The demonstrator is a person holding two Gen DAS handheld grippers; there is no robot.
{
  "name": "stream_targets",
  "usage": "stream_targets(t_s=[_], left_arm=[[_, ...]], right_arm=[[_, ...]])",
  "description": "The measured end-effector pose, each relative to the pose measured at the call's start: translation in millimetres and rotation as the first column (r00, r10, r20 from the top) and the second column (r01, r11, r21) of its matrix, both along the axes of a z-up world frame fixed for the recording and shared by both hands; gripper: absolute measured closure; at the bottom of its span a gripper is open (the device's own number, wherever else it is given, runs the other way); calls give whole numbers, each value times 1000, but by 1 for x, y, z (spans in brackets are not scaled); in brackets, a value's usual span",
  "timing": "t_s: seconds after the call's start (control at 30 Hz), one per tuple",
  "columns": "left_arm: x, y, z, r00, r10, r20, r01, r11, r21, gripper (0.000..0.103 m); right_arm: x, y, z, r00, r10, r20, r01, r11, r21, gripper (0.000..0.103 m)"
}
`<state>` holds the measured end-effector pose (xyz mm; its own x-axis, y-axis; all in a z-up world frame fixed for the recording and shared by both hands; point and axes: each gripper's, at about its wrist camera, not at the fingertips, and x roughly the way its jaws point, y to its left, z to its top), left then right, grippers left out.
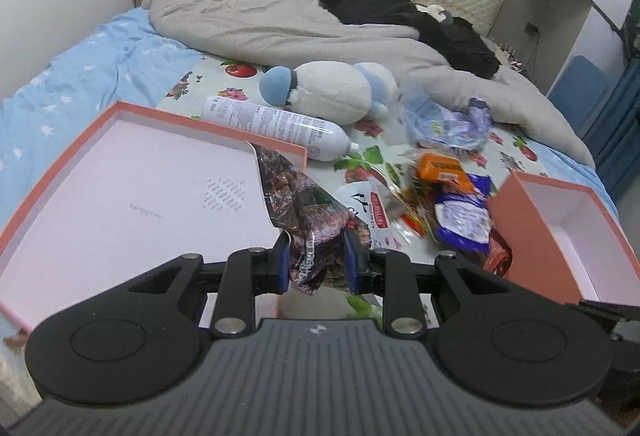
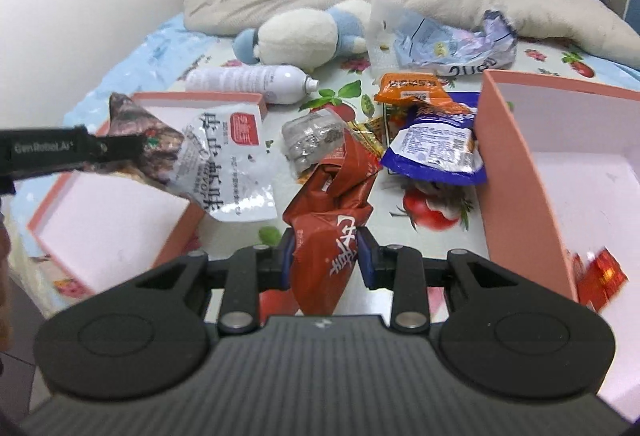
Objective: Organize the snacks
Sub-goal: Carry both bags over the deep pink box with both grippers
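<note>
My left gripper [image 1: 316, 260] is shut on a dark brown patterned snack bag [image 1: 304, 204], held over the right edge of the shallow pink box lid [image 1: 120, 196]. The same bag [image 2: 136, 140] and left gripper finger [image 2: 72, 152] show in the right wrist view, above the lid [image 2: 100, 220]. My right gripper [image 2: 326, 256] is shut on a red snack bag [image 2: 332, 220], just left of the deeper pink box [image 2: 516, 172]. A pile of snacks lies between the boxes: a white-clear bag [image 2: 228, 172], an orange pack [image 2: 412, 88], a blue-purple pack [image 2: 436, 152].
A white spray bottle [image 1: 276, 124] and a white-blue plush toy [image 1: 332, 92] lie behind the lid. A crumpled pale blue bag [image 1: 448, 124] lies beyond the snacks. A grey blanket [image 1: 280, 20] and black clothes [image 1: 400, 8] cover the far bed. A red item [image 2: 600, 276] sits in the deep box.
</note>
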<state>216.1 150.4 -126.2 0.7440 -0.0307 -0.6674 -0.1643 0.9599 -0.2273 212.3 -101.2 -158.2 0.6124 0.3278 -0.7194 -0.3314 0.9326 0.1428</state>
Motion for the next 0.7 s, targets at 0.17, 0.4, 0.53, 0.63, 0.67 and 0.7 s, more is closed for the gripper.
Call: stream_targets(t_s=[0.17, 0.4, 0.53, 0.63, 0.67, 0.7], left_arm=[[-43, -23, 4, 999, -34, 20, 34, 999, -6, 73], [-99, -53, 3, 997, -75, 26, 76, 996, -39, 73], [-122, -65, 14, 993, -109, 52, 110, 994, -23, 73], [-135, -71, 21, 990, -126, 68, 129, 991, -38, 73], [-141, -74, 23, 989, -130, 72, 134, 990, -47, 73], [-145, -76, 25, 988, -133, 76, 138, 989, -52, 73]], right_arm=[[-38, -14, 13, 997, -10, 81, 11, 1000, -11, 69], [-87, -37, 17, 994, -50, 94, 48, 999, 24, 69], [-111, -48, 26, 988, -86, 132, 82, 996, 38, 69], [-125, -56, 33, 983, -111, 146, 104, 993, 52, 69], [-130, -58, 36, 982, -118, 150, 111, 992, 54, 69], [-135, -60, 39, 980, -123, 159, 115, 992, 54, 69]])
